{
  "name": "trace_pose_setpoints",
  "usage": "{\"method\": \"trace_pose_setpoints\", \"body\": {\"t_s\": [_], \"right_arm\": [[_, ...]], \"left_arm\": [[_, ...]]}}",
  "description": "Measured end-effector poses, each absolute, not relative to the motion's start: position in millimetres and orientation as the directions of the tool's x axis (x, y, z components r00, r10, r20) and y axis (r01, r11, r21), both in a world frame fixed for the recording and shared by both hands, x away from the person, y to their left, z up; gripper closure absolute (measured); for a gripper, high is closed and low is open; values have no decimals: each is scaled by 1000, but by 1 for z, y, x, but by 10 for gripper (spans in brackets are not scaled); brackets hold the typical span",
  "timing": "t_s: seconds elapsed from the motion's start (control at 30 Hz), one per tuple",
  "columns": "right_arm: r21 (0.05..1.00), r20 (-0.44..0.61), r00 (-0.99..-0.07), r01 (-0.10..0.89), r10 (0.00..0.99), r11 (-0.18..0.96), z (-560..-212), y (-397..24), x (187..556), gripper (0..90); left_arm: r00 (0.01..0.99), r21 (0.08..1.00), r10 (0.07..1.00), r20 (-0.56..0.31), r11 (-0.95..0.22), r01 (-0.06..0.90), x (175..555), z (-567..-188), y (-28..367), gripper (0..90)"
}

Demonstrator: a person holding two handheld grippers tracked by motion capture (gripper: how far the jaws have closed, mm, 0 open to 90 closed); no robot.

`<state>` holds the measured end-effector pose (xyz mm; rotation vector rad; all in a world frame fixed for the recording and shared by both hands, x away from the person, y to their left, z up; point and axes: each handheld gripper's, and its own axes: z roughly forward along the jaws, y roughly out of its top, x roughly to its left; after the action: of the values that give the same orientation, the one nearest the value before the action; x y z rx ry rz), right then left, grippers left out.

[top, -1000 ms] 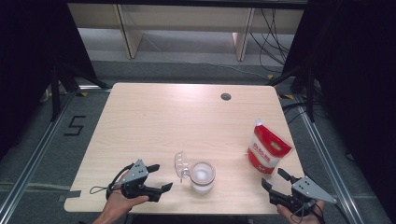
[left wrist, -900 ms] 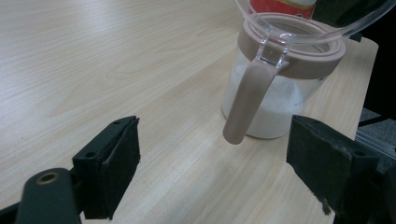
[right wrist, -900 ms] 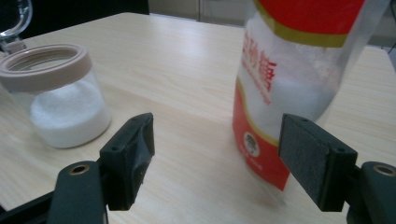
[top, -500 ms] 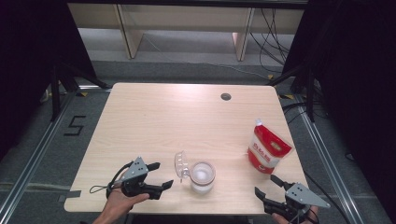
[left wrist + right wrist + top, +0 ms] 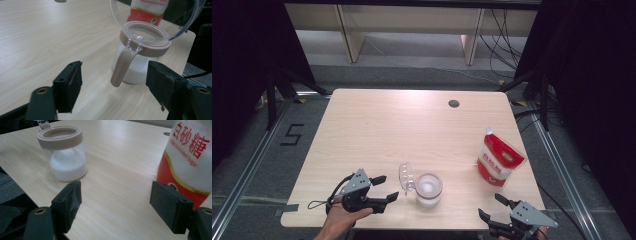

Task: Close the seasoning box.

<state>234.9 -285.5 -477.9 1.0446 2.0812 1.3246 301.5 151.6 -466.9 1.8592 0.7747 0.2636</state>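
Since the earlier frames the right gripper [image 5: 493, 210] has slid back toward the table's [image 5: 412, 125] near edge at 5 o'clock; L hand hardly shifting; left gripper [image 5: 386, 188] at 7 o'clock, jaws just closing a bit w/ nothing pinched, aiming at the jar's [image 5: 428, 189] tan handle [image 5: 123, 66]; clear lid [image 5: 404, 176] tipped up open; sugar bag [image 5: 498, 157] standing at 4 o'clock; right jaws gaping, empty.

High view: fixed overhead at person's side, looks fwd/down over whole table [image 5: 377, 125]. Left gripper view: low, close, faces sugar jar [image 5: 140, 57] handle-on, sugar bag [image 5: 147, 10] behind. Right gripper view: low at table edge, jar [image 5: 65, 152] near left, bag [image 5: 186, 162] close right. All three views share jar and bag.
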Motion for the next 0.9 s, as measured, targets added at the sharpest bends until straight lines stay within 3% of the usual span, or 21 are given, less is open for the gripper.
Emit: {"method": "trace_pose_setpoints", "body": {"t_s": [0.23, 0.37, 0.5, 0.73, 0.9], "right_arm": [[892, 53, -604, 386, 795, 235, -479, -283, 233, 262], [894, 15, -623, 359, 782, 269, -479, -283, 235, 262], [895, 26, -616, 365, 787, 256, -479, -282, 235, 262], [903, -16, -630, 325, 777, 282, -480, -282, 239, 262], [897, 13, -632, 350, 775, 270, -480, -281, 238, 264]], "left_arm": [[765, 905, 625, -156, -221, 364, 295, -463, 151, 550], [777, 911, 610, -157, -215, 353, 293, -462, 151, 686], [782, 916, 607, -143, -217, 336, 291, -461, 150, 783], [791, 924, 599, -126, -219, 314, 288, -457, 148, 886], [794, 922, 595, -124, -226, 314, 292, -456, 142, 894]]}}
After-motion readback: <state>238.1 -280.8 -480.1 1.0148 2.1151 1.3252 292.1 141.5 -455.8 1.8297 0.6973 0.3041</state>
